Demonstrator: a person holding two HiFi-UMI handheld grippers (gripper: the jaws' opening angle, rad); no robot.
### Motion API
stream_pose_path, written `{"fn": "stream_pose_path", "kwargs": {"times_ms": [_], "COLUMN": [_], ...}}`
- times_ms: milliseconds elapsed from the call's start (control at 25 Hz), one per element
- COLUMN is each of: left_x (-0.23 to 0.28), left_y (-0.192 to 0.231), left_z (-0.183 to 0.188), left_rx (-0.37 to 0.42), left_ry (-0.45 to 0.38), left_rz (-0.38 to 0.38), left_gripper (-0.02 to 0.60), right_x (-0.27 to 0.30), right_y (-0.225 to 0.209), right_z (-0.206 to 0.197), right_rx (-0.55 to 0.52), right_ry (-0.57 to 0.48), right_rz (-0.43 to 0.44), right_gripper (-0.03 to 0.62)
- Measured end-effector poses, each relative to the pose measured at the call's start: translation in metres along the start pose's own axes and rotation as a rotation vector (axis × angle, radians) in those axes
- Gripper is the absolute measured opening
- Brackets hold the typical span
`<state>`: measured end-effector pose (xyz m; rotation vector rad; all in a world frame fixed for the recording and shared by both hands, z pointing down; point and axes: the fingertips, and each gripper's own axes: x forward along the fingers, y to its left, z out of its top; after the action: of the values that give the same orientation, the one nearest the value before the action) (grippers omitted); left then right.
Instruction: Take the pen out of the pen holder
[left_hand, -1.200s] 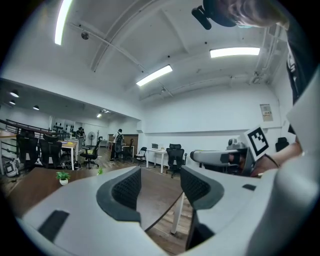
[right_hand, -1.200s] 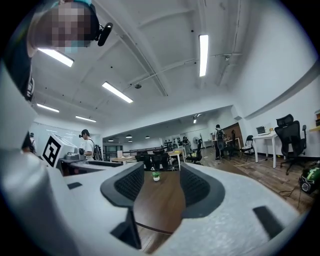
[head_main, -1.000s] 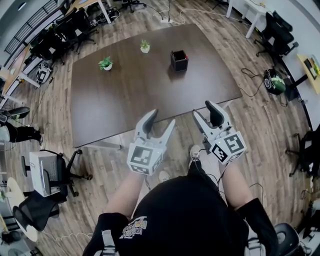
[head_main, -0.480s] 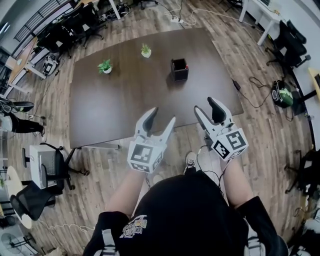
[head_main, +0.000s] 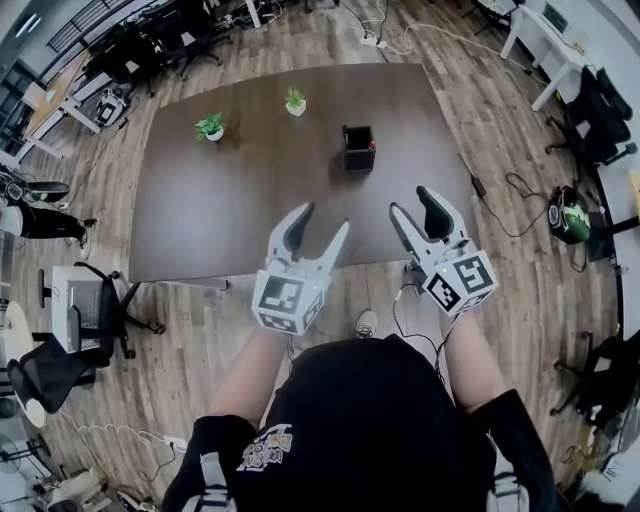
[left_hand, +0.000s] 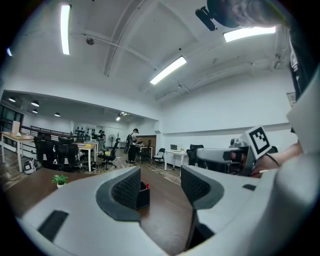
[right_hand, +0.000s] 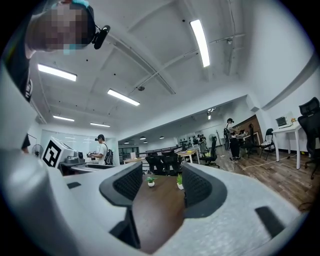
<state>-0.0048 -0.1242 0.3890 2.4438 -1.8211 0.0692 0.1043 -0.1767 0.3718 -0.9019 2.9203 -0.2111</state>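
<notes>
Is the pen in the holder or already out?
In: the pen's red tip shows at the upright pen holder's rim. The left gripper and right gripper are both open, empty, well short of it.

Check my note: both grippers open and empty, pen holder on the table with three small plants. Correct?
Only two plants, not three, stand on the table, per the head view. The rest holds: left gripper and right gripper open and empty, pen holder on the table.
</notes>
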Motion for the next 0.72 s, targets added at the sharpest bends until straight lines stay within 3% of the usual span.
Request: {"fn": "stream_pose_path", "kwargs": {"times_ms": [720], "left_x": [0.067], "left_y": [0.004], "left_z": [0.001], "left_rx": [0.001], "left_ry": [0.012], "left_rz": [0.086], "left_gripper": [0.227], "right_x": [0.013], "right_y": [-0.062], "right_z": [0.007], "right_rx": [-0.002], "right_ry": [0.006], "right_rz": [0.064], "right_gripper": [0.245]}}
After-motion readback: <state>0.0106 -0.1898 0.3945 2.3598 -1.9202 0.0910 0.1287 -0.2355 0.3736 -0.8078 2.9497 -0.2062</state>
